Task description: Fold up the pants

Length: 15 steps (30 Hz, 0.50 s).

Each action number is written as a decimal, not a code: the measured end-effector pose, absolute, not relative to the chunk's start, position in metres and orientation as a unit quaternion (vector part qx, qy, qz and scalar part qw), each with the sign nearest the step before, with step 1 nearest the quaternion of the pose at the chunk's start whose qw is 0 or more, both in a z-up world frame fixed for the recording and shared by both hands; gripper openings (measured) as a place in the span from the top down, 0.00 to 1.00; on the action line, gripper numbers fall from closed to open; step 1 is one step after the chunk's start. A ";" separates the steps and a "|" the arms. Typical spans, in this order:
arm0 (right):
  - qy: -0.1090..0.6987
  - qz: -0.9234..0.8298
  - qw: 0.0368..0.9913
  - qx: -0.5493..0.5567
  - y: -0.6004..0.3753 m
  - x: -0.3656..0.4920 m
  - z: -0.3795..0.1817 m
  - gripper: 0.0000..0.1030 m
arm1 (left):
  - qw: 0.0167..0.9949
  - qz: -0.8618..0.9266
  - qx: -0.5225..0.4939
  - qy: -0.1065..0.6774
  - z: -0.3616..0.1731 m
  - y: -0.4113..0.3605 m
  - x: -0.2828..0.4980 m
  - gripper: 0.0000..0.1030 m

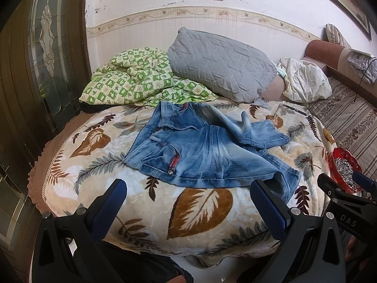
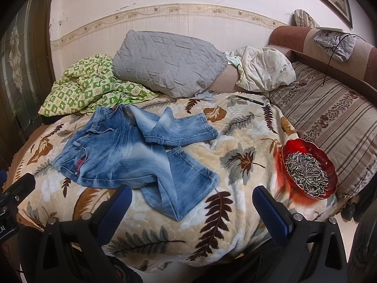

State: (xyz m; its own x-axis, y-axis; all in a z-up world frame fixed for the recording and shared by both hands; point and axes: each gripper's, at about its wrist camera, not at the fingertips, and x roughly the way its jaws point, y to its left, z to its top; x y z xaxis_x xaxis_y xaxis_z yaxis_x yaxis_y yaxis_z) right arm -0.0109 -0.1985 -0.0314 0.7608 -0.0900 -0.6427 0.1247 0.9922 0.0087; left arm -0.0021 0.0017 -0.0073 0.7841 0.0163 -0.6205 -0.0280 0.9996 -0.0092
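Jeans (image 1: pixel 200 148) lying crumpled on the leaf-print blanket (image 1: pixel 202 207) of the bed, waistband toward the left, legs bent and overlapping toward the right. Far leg crossing over the near one; lower part of the near leg partly hidden where the cloth doubles under itself. Left tongs (image 1: pixel 188 202) spread wide, empty, hovering at the near blanket edge just short of the jeans; right pad (image 1: pixel 268 210) covering a bit of the near hem. Right tongs (image 2: pixel 192 210) likewise spread wide and empty, near leg end (image 2: pixel 186 188) lying between the pads without touching. Red bowl (image 2: pixel 308 169) of seeds at the right blanket edge, partly blocked by the right tool in the left view. Grey pillow (image 1: pixel 221 66) and green checked quilt (image 1: pixel 132 80) behind the jeans, against the wall. Dark slim object (image 2: pixel 249 99) beyond the far leg, too small to identify. Near edge of the bed cut off by both tools.
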 end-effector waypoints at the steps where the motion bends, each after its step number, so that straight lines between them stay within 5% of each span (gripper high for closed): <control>1: 0.341 -0.058 0.938 0.025 -0.199 -0.011 -0.032 0.00 | 0.944 0.011 -0.009 0.329 -0.007 0.002 -0.002 0.00; 15: 0.353 -0.060 0.934 0.012 -0.204 0.014 -0.037 0.00 | 0.941 0.011 0.006 0.337 -0.010 0.003 0.022 0.00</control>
